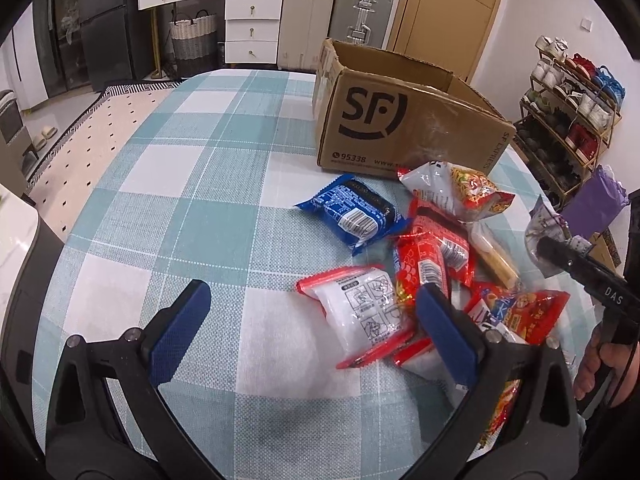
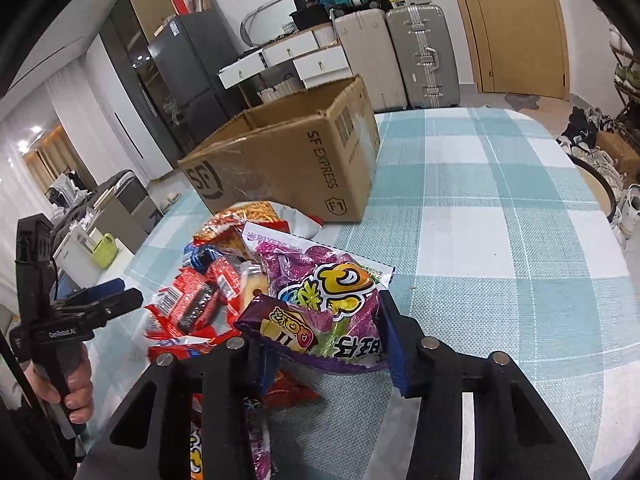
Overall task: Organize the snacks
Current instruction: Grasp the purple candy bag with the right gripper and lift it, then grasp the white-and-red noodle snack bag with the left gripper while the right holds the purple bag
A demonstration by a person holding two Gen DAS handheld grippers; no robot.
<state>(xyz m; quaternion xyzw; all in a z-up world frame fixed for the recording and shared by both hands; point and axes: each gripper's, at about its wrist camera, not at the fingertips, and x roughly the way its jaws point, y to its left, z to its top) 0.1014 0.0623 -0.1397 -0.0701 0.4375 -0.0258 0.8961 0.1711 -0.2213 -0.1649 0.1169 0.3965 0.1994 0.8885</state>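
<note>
A heap of snack packets lies on the checked tablecloth in front of an open cardboard box (image 1: 400,120) (image 2: 288,160). It includes a blue packet (image 1: 356,212), a white packet with red edges (image 1: 360,312), red packets (image 1: 432,256) and a noodle snack bag (image 1: 460,192). My left gripper (image 1: 312,300) is open, low over the cloth. Its right finger (image 1: 440,332) is at the white packet's edge and nothing is between the pads. My right gripper (image 2: 326,340) is shut on a purple snack bag (image 2: 320,304), held at the pile's right side. In the left wrist view that bag (image 1: 596,196) shows at the far right.
The box stands at the table's far side with its top open. Bare cloth (image 1: 180,160) stretches left of the pile, and more (image 2: 500,220) to its right. Suitcases (image 2: 420,48), white drawers (image 1: 252,28) and a shoe rack (image 1: 568,112) stand beyond the table. A hand (image 2: 76,380) grips the left tool.
</note>
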